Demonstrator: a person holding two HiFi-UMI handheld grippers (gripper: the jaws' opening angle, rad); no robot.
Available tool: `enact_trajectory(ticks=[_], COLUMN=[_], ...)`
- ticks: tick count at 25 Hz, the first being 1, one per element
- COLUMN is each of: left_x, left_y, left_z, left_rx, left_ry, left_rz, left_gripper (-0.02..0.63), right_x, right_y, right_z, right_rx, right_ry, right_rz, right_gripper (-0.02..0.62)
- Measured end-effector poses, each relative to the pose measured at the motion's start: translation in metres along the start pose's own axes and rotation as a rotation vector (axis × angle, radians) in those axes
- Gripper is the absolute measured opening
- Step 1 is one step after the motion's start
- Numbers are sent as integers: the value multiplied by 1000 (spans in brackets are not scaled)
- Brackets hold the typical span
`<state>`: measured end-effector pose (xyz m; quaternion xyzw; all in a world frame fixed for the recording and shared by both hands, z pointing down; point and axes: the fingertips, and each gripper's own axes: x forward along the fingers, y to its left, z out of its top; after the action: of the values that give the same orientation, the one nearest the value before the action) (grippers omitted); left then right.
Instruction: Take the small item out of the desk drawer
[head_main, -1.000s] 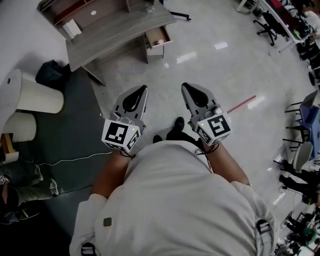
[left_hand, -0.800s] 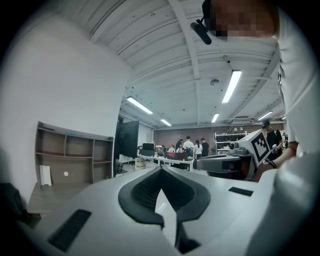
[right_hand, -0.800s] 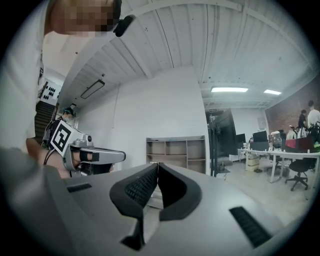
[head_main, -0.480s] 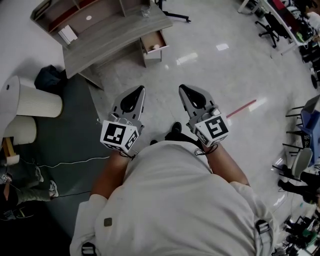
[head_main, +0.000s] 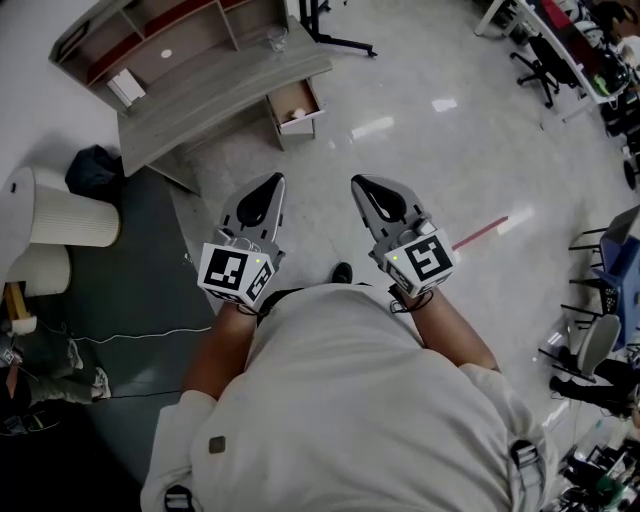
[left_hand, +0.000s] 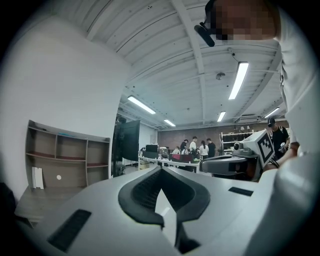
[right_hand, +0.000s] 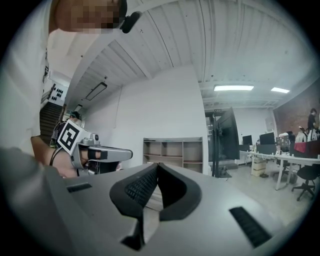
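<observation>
The grey desk (head_main: 215, 85) stands ahead at the upper left of the head view, and its small drawer (head_main: 295, 103) is pulled open. A small pale item (head_main: 297, 112) lies inside the drawer. My left gripper (head_main: 272, 182) and right gripper (head_main: 360, 183) are held side by side over the floor, well short of the desk. Both are shut with nothing between the jaws. In the left gripper view the left gripper (left_hand: 160, 170) has its tips together. The right gripper (right_hand: 157, 165) looks the same in its own view, pointing towards the desk's shelf unit (right_hand: 172, 154).
Two white cylindrical bins (head_main: 60, 205) and a dark bag (head_main: 95, 165) sit left of the desk on a dark mat (head_main: 130, 290) crossed by a cable. A glass (head_main: 276, 38) stands on the desk. A red floor line (head_main: 480, 232) and office chairs (head_main: 545, 55) lie to the right.
The desk and its open drawer have come closer and slid left in the head view as the person walks forward. Both grippers stay shut, side by side.
</observation>
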<state>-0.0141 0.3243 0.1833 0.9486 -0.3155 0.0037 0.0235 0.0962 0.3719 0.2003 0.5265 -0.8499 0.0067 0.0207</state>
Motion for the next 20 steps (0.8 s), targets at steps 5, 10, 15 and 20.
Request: enact_trajectory(ticks=[5, 10, 15, 20], left_x=[21, 38, 55, 74], left_y=[-4, -1, 6, 12], left_z=[2, 0, -10, -13], left_rx=[-19, -22, -37, -50], left_ry=[-4, 6, 24, 30], left_rz=[15, 12, -1, -22], left_gripper=[12, 12, 12, 12], right_x=[-1, 4, 12, 22], right_y=[-19, -34, -50, -65], right_z=[-1, -4, -10, -10], right_rx=[0, 13, 32, 37], right_ry=[2, 5, 16, 42], right_rz=[16, 19, -3, -22], right_gripper=[20, 21, 21, 20])
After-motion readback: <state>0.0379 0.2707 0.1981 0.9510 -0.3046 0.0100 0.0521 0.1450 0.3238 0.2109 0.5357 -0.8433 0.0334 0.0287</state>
